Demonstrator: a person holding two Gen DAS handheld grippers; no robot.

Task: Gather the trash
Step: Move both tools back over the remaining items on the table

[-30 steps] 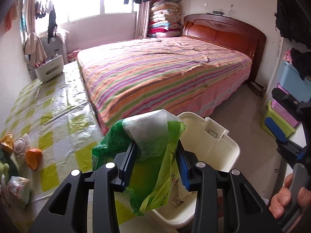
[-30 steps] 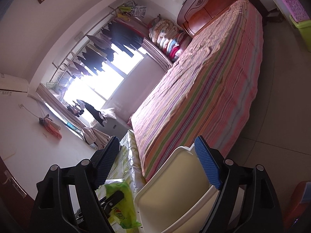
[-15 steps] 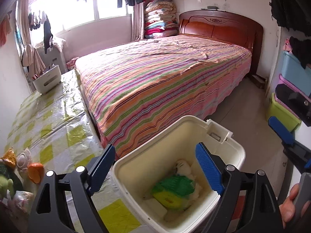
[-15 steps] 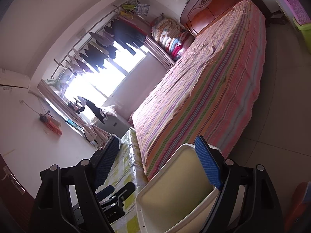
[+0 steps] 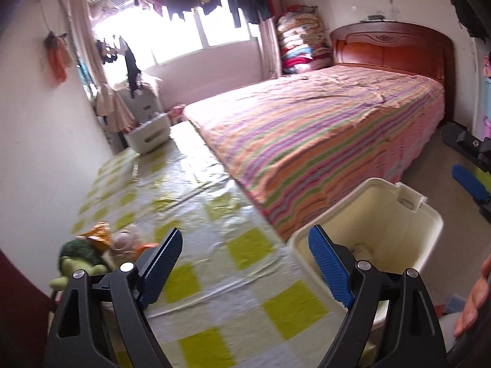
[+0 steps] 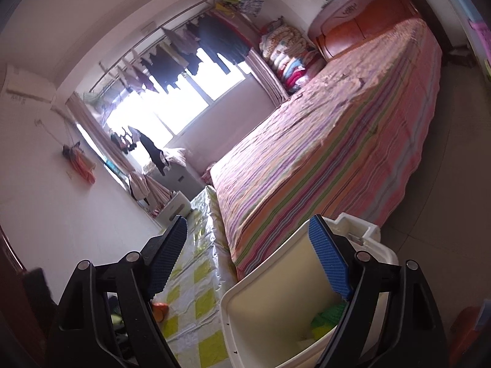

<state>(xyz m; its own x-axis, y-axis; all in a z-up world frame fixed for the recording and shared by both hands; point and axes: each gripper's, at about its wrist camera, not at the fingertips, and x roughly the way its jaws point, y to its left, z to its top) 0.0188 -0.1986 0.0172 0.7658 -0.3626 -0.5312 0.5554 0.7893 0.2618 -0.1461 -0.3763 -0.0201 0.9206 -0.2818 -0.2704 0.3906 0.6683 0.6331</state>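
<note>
Trash: green wrapper (image 6: pixel 330 316) lying low inside the bin (image 5: pixel 429 230), partly hidden by a jaw, so its full extent cannot be told; it sits there as already collected. Bin: cream, lid off, at the table's (image 5: pixel 196 202) corner nearest the bed (image 5: pixel 322 128), placed where both hands reach it. Remaining trash: a cluster well left of the bin along the wall edge, comprising an orange wrapper (image 5: pixel 98 233), a pale crumpled bag (image 5: pixel 124 240) and what looks like a green plush toy (image 5: pixel 78 260), though blur leaves this uncertain. Left gripper (image 5: pixel 244 271): jaws spread wide, nothing between them, just left of the bin, presumably freed for the next piece. Right gripper (image 6: pixel 248 259): jaws likewise released and empty, above the bin's near rim.
</note>
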